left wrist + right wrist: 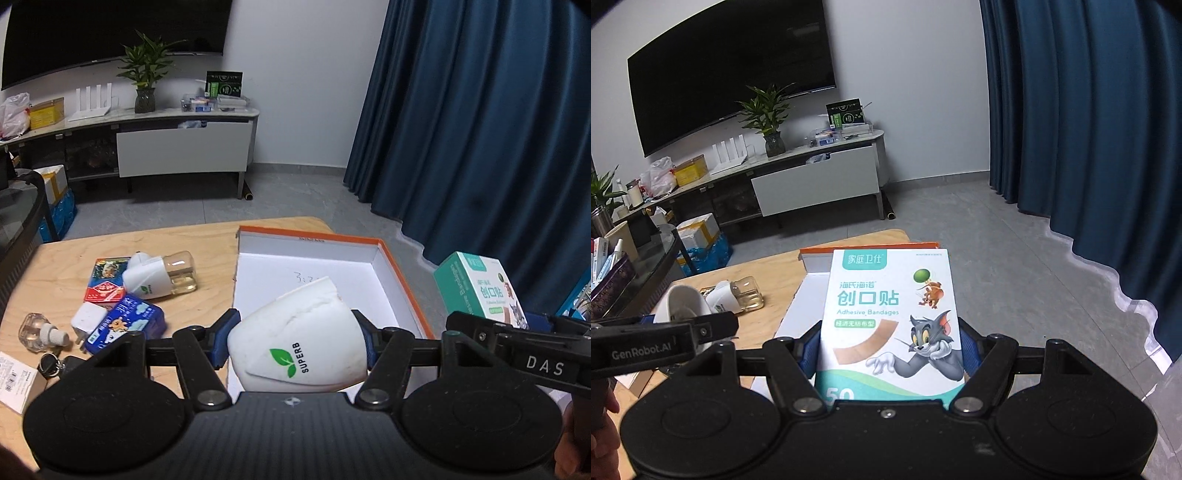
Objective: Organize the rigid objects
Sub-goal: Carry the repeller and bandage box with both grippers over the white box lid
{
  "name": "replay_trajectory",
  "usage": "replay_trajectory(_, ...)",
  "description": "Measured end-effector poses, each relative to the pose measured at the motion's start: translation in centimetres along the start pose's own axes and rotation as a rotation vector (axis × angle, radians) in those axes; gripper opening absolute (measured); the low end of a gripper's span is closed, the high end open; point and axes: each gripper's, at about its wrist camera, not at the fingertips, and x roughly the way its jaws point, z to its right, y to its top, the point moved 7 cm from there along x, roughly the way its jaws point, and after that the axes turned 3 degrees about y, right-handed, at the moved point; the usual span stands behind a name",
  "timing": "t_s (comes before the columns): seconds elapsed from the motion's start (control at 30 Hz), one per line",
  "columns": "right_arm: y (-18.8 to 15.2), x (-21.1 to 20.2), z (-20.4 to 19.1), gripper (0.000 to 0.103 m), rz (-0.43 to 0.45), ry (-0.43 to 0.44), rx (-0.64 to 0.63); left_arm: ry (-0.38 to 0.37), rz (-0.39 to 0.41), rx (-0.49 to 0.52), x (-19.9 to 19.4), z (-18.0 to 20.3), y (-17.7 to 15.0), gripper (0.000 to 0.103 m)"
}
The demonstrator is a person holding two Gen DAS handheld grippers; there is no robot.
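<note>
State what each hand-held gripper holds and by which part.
Left hand-held gripper is shut on the white SUPERB housing, fingers on its two opposite sides. Right hand-held gripper is shut on the bandage box, gripping its lower side edges.

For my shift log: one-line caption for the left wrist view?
Left gripper clamps a white plastic SUPERB vaporizer shell above the open orange-rimmed white cardboard box on the wooden table.

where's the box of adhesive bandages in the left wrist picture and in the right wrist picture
Left wrist: the bandage box shows at the right edge, above the right gripper, beside the orange-rimmed box.
Right wrist: the bandage box fills the centre, clamped in the right gripper.
Shared landmark: the potted plant under the television.
</note>
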Motion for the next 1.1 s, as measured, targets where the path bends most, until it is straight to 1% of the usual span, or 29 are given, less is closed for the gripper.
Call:
replay_trajectory(0.17, 0.4, 0.4, 0.3, 0.084, 0.001, -0.008, -0.003, -0.007, -0.008, 0.001, 0.3, 0.6, 0.6, 0.064)
replay_trajectory(0.43, 1.0, 2.2, 0.9, 0.084, -0.027, -0.028, 0.013, -0.026, -0.018, 0.024, 2.0, 1.4, 2.1, 0.064)
replay_trajectory(0.8, 0.8, 4.2, 1.3, 0.084, -0.060, -0.033, 0.022, -0.039, -0.061, -0.001, 3.7, 1.0, 1.3, 0.064)
replay_trajectory(1.1, 1.5, 4.2, 1.3, 0.084, -0.050, -0.033, 0.013, -0.045, -0.063, -0.016, 3.5, 1.2, 1.3, 0.064)
